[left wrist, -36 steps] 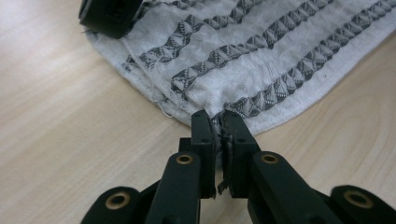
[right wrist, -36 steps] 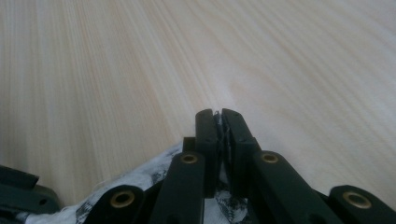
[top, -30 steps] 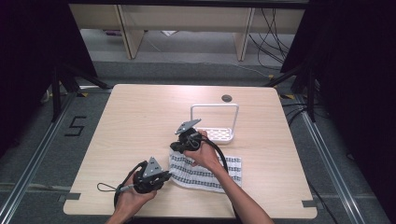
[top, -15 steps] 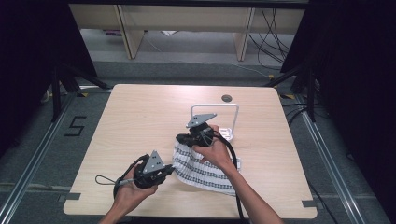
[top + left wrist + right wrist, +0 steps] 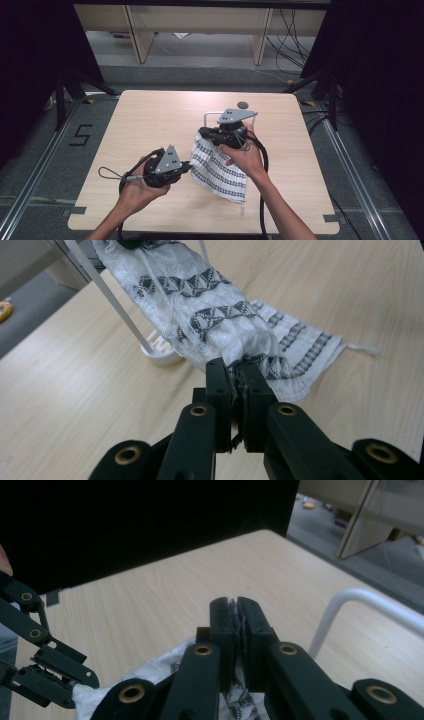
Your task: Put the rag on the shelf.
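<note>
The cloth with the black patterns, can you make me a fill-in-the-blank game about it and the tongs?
1. The left tongs and the right tongs each pinch an edge of the white patterned ____.
2. The cloth hangs partly lifted above the wooden ____.
3. Behind the cloth stands a small white ____ with a thin wire frame.
4. The jaws of both tongs are ____ on the fabric.

Missing words: cloth; table; rack; shut

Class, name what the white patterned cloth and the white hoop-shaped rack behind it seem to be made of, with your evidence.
White patterned cloth: probably woven cotton, matte; it drapes limply, with an open weave and loose threads. White hoop-shaped rack: smooth, slightly glossy; thin bent rod on a slotted base, maybe coated metal or plastic.
</note>
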The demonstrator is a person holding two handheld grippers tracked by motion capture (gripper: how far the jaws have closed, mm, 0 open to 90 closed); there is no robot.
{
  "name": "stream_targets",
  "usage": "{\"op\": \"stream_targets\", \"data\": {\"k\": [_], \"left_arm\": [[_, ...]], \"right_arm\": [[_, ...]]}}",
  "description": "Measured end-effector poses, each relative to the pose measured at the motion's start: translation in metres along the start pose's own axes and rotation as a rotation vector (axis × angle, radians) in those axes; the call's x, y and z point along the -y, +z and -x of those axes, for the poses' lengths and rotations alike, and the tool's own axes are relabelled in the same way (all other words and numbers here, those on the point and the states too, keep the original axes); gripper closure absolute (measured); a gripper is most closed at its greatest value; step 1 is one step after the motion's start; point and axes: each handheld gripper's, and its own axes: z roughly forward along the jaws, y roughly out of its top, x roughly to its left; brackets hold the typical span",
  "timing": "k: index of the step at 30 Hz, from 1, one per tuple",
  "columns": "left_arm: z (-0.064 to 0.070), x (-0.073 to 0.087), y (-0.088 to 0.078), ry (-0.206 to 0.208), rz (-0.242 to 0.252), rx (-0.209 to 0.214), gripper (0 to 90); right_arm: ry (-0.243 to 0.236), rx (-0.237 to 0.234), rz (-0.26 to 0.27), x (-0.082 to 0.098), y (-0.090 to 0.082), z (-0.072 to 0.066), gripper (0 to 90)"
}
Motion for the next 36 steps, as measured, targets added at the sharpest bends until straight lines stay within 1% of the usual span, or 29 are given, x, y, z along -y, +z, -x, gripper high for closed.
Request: {"op": "stream_targets", "data": {"k": [1,2,3,4,5,6,8,9,10,11,12,14,16,17,19,20,21,22,23,25,26,27,28,29,30,31,32,34,36], "left_arm": [[-0.002,-0.005,-0.002,0.006,-0.009,0.003,85.4],[-0.003,-0.010,-0.004,0.013,-0.005,-0.004,85.4],[-0.005,-0.015,-0.005,0.013,-0.002,0.000,85.4],[-0.006,-0.019,-0.005,0.015,0.002,-0.005,85.4],[-0.008,-0.024,-0.006,0.019,-0.002,-0.011,85.4],[-0.010,-0.029,-0.007,0.026,-0.006,-0.015,85.3],[-0.013,-0.037,-0.008,0.030,0.004,-0.028,85.3],[-0.015,-0.041,-0.008,0.031,0.008,-0.028,85.4],[-0.016,-0.046,-0.008,0.028,0.016,-0.033,85.3],[-0.018,-0.050,-0.008,0.032,0.019,-0.035,85.4],[-0.020,-0.055,-0.008,0.034,0.023,-0.040,85.3],[-0.024,-0.064,-0.009,0.041,0.027,-0.050,85.4],[-0.029,-0.073,-0.008,0.045,0.031,-0.061,85.3],[-0.031,-0.077,-0.007,0.049,0.028,-0.067,85.3],[-0.037,-0.085,-0.006,0.054,0.026,-0.072,85.3],[-0.039,-0.090,-0.005,0.056,0.028,-0.076,85.3],[-0.041,-0.094,-0.004,0.057,0.029,-0.075,85.3],[-0.044,-0.099,-0.003,0.064,0.028,-0.079,85.3],[-0.046,-0.102,-0.003,0.066,0.026,-0.081,85.3],[-0.050,-0.111,-0.001,0.061,0.033,-0.080,85.3],[-0.052,-0.115,-0.001,0.066,0.036,-0.083,85.3],[-0.053,-0.119,0.000,0.067,0.037,-0.081,85.3],[-0.055,-0.123,0.000,0.070,0.040,-0.081,85.3],[-0.056,-0.128,0.001,0.078,0.033,-0.081,85.3],[-0.057,-0.131,0.002,0.079,0.031,-0.082,85.3],[-0.058,-0.134,0.003,0.084,0.026,-0.082,85.3],[-0.059,-0.137,0.004,0.077,0.030,-0.082,85.3],[-0.062,-0.142,0.007,0.081,0.022,-0.087,85.3],[-0.066,-0.148,0.010,0.088,0.014,-0.092,85.3]], "right_arm": [[0.010,0.013,0.008,-0.002,-0.004,0.000,86.9],[-0.008,0.015,0.030,-0.004,-0.007,0.001,86.9],[0.026,0.027,0.028,-0.006,-0.012,0.000,87.0],[0.032,0.032,0.038,-0.008,-0.016,0.000,87.0],[0.007,0.053,0.048,-0.011,-0.020,0.002,87.0],[0.006,0.068,0.060,-0.013,-0.024,0.002,87.0],[0.018,0.095,0.072,-0.017,-0.034,0.002,87.0],[-0.002,0.118,0.078,-0.019,-0.039,0.004,87.0],[0.006,0.128,0.085,-0.021,-0.043,0.004,87.1],[0.003,0.150,0.074,-0.023,-0.048,0.003,87.1],[-0.023,0.171,0.077,-0.025,-0.052,0.005,87.1],[-0.009,0.181,0.085,-0.030,-0.061,0.006,87.1],[-0.013,0.211,0.087,-0.033,-0.068,0.007,87.1],[-0.024,0.217,0.094,-0.034,-0.072,0.009,87.1],[-0.007,0.237,0.102,-0.037,-0.078,0.009,87.1],[-0.017,0.252,0.102,-0.038,-0.082,0.011,87.1],[-0.001,0.249,0.105,-0.039,-0.084,0.011,87.2],[-0.006,0.270,0.106,-0.039,-0.087,0.012,87.2],[0.008,0.269,0.114,-0.040,-0.089,0.013,87.2],[0.000,0.293,0.122,-0.041,-0.093,0.016,87.2],[0.018,0.293,0.122,-0.042,-0.095,0.016,87.2],[0.013,0.302,0.130,-0.043,-0.097,0.017,87.2],[0.000,0.323,0.134,-0.045,-0.100,0.019,87.3],[0.005,0.334,0.132,-0.046,-0.102,0.019,87.3],[-0.004,0.345,0.144,-0.048,-0.104,0.022,87.3],[-0.004,0.342,0.147,-0.049,-0.105,0.023,87.3],[0.006,0.351,0.149,-0.050,-0.106,0.024,87.3],[0.000,0.366,0.159,-0.052,-0.108,0.028,87.3],[0.010,0.373,0.167,-0.054,-0.108,0.032,87.4]]}}
